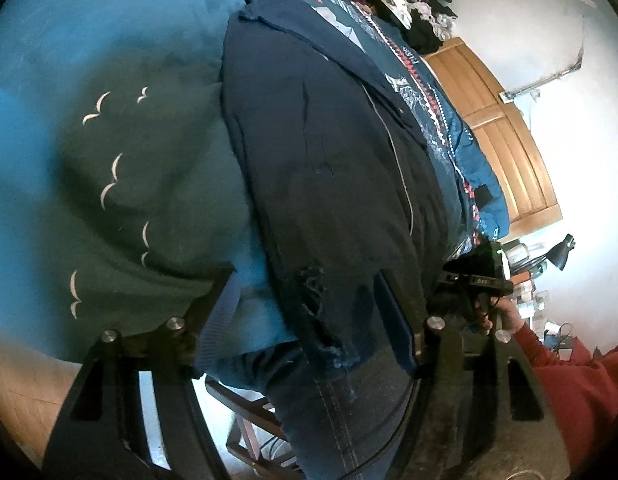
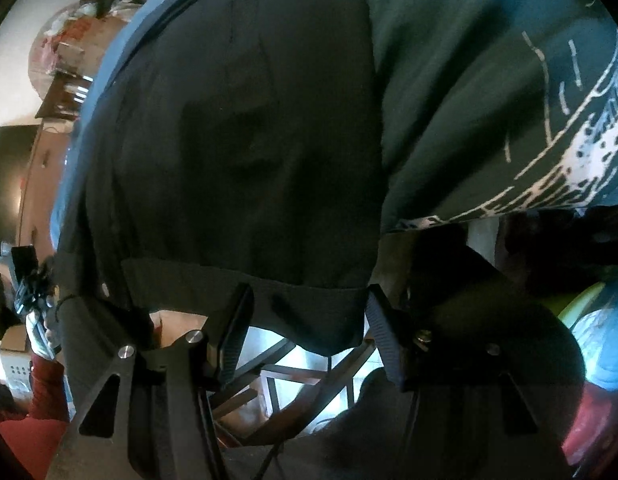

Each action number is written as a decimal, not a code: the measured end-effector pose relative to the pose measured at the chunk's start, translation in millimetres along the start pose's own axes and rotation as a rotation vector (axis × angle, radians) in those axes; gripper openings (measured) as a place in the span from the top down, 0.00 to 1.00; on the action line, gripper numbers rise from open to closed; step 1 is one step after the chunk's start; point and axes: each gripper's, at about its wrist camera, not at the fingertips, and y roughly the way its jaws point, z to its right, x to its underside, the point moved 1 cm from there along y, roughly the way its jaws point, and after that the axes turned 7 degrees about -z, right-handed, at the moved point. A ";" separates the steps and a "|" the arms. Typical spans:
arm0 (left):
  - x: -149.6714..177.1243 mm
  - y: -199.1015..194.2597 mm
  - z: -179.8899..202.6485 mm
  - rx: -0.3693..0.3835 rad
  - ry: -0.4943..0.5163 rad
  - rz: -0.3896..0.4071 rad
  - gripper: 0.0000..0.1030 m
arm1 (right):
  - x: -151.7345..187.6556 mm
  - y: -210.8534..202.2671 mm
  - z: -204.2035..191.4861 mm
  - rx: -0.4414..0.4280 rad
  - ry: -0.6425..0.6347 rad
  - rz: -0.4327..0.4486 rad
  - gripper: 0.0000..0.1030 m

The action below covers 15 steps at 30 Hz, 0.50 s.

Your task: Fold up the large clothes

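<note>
- The dark navy jacket (image 1: 329, 152) with a thin pale stripe and a ribbed hem lies spread across the table, on top of a dark green sweatshirt (image 1: 149, 200) printed with small white birds; its near edge hangs over the table edge towards me.
- In my right wrist view the same jacket (image 2: 237, 140) fills the middle, its ribbed hem drooping between my right gripper's fingers; I see green fabric with a white line print (image 2: 489, 100) to its right.
- My left gripper (image 1: 309, 328) stands wide open, its two black fingers either side of the jacket's near edge. The left finger (image 1: 213, 308) lies against the green sweatshirt's edge; nothing is pinched between them.
- My right gripper (image 2: 305, 320) is also spread wide, the hem sagging into the gap; the ribbed pads (image 2: 383, 336) do not close on it.
- Beneath the clothes is a blue tablecloth (image 1: 89, 32) with a red and white patterned border on the far right.
- Under the table edge I see a dark wooden chair frame (image 2: 293, 384).
- A red sleeve (image 1: 569, 380) shows at the near right of my left view, with a wooden door (image 1: 505, 140) and white wall beyond.
</note>
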 end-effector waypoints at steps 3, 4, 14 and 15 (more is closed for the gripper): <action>1.7 -0.6 -7.0 0.022 -0.033 0.012 0.35 | -0.7 3.6 5.9 -0.028 0.028 0.003 0.36; 2.0 -0.8 -7.3 0.023 -0.036 0.014 0.35 | -1.0 3.9 6.8 -0.036 0.036 0.005 0.36; 6.2 3.0 12.4 -0.031 0.032 0.005 0.73 | -2.0 -4.9 9.9 -0.084 0.050 0.026 0.62; 6.5 2.8 13.6 -0.039 0.042 0.005 0.73 | -0.9 -9.0 10.4 -0.100 0.054 0.033 0.63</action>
